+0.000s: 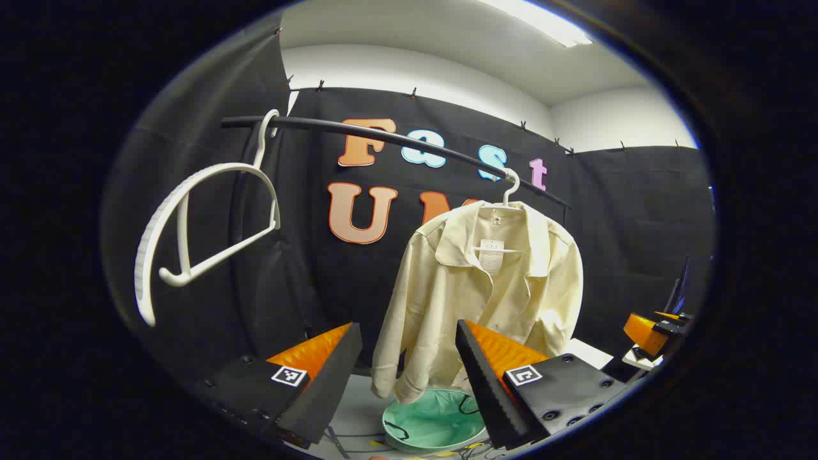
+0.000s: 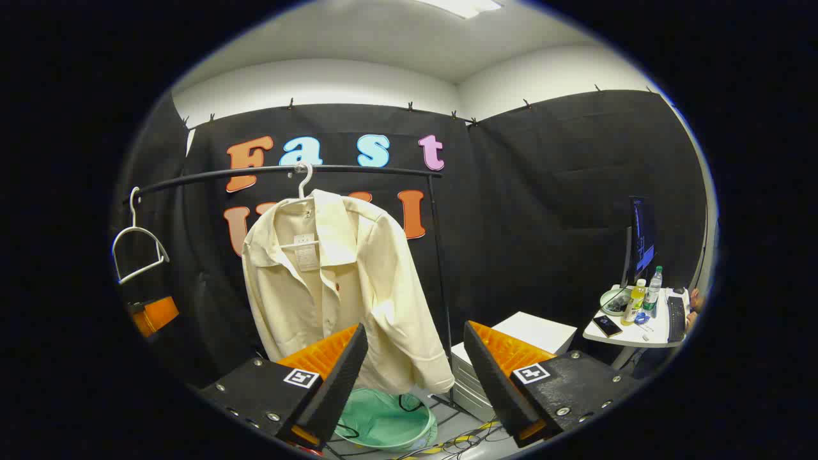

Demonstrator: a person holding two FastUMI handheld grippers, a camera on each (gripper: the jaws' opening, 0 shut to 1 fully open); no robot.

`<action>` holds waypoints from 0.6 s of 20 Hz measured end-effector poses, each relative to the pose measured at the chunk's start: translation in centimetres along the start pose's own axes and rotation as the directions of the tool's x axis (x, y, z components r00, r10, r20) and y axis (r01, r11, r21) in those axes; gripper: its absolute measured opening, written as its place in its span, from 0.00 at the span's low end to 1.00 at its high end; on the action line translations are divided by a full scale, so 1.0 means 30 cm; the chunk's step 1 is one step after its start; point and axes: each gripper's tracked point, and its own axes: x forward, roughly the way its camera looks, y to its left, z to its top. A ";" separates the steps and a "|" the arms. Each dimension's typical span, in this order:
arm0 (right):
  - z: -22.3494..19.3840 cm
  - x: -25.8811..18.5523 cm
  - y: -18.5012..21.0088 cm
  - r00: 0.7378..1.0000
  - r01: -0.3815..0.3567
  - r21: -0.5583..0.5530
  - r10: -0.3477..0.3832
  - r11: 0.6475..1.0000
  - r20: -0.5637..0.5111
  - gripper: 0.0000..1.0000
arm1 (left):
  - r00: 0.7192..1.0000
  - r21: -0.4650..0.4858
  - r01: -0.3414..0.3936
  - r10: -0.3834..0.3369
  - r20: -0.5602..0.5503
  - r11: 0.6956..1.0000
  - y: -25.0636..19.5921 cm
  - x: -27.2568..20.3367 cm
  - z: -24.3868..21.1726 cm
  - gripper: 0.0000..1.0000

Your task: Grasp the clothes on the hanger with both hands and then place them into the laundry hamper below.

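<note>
a: your left gripper (image 1: 409, 383) is spread wide, nothing between its fingers; same for your right gripper (image 2: 415, 383).

b: past your fingers, low down, the green laundry hamper (image 1: 434, 421) sits on the floor.

a: and the cream shirt (image 1: 486, 287) hangs right above it on its white hanger (image 1: 510, 188), well apart from both grippers.

b: the black rail (image 2: 281, 171) carries it. an empty white hanger (image 1: 192, 223) hangs at the rail's far left end.

a: off to your right, a small table (image 2: 629, 337) with bottles.
</note>
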 end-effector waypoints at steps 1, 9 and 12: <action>0.002 -0.005 -0.010 1.000 0.008 -0.002 -0.008 1.000 0.002 0.94 | 1.000 -0.004 -0.007 0.008 0.007 1.000 0.011 0.005 0.012 0.97; -0.012 -0.030 0.041 1.000 0.015 -0.020 -0.015 1.000 -0.001 0.95 | 1.000 -0.042 0.000 0.000 -0.012 0.999 0.038 0.009 -0.009 1.00; -0.022 -0.018 0.071 1.000 0.005 -0.025 -0.005 1.000 -0.006 0.94 | 0.999 -0.038 0.009 -0.010 -0.031 0.999 0.036 0.016 -0.034 0.94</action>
